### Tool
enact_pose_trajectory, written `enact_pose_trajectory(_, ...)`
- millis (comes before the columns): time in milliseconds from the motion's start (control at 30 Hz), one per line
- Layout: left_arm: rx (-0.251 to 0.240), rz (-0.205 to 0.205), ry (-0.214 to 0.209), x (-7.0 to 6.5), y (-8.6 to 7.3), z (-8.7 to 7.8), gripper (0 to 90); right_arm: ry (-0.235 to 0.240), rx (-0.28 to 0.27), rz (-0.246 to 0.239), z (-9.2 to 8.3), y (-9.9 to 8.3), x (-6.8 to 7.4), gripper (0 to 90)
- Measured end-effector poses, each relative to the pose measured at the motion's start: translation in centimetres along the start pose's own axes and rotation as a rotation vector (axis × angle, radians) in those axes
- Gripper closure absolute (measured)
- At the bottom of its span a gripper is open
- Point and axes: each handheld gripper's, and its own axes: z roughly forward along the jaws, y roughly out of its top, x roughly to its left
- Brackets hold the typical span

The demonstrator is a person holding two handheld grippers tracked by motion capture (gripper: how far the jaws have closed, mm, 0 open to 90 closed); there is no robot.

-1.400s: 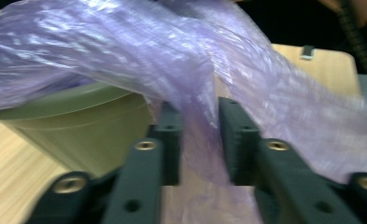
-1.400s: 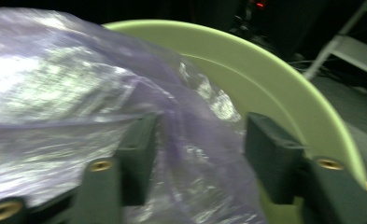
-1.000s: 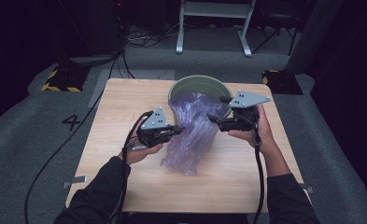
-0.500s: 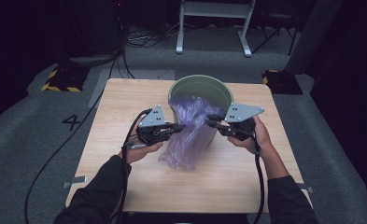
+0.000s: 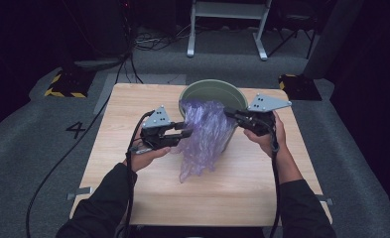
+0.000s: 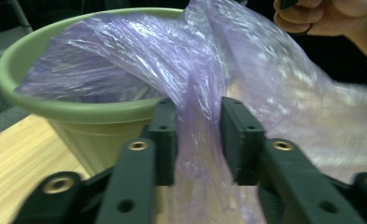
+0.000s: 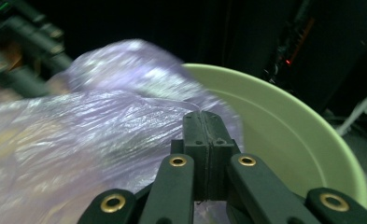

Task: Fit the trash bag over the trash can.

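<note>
Right gripper view: right tool clamped on purple bag at green bin.

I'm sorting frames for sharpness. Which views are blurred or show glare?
High view: sharp, table lit, surroundings dark. Left gripper view: bag shows white glare, the jaws near the lens are soft. Right gripper view: bag smeared at left, bin rim soft, right gripper fairly crisp.
</note>
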Motion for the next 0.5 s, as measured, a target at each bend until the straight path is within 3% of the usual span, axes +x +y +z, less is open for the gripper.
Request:
enact_pose_trajectory(33, -0.003, -0.012, -0.001, 0.2, -0.1, -0.2, 55.7, -0.026, -0.004, 0.048, 0.2, 0.0, -0.8, 90.0)
enact_pose_trajectory(67, -0.009, -0.021, -0.005, 0.3, -0.1, -0.3, 53.0, -0.042, 0.005, 0.061, 0.3, -0.1, -1.1, 90.0)
enact_pose_trajectory(100, -0.009, -0.021, -0.005, 0.3, -0.1, -0.3, 51.4, -0.042, 0.005, 0.061, 0.3, -0.1, -1.1, 90.0)
enact_pose_trajectory(133, -0.017, -0.028, -0.016, 0.4, -0.1, -0.5, 49.3, -0.08, 0.034, 0.073, 0.6, -0.1, -1.5, 90.0)
enact_pose_trajectory(233, -0.039, -0.031, -0.056, 0.4, -0.2, -1.0, 40.8, -0.121, 0.077, 0.09, 1.2, -0.3, -2.0, 90.0)
enact_pose_trajectory(300, -0.048, -0.03, -0.071, 0.4, -0.3, -1.2, 39.1, -0.131, 0.089, 0.093, 1.4, -0.4, -2.2, 90.0)
enact_pose_trajectory(367, -0.045, -0.021, -0.076, 0.2, -0.3, -1.5, 30.0, -0.15, 0.111, 0.104, 1.7, -0.6, -2.4, 90.0)
enact_pose_trajectory(500, -0.053, -0.012, -0.088, 0.0, -0.7, -2.2, 22.7, -0.191, 0.147, 0.103, 2.1, -0.9, -2.8, 90.0)
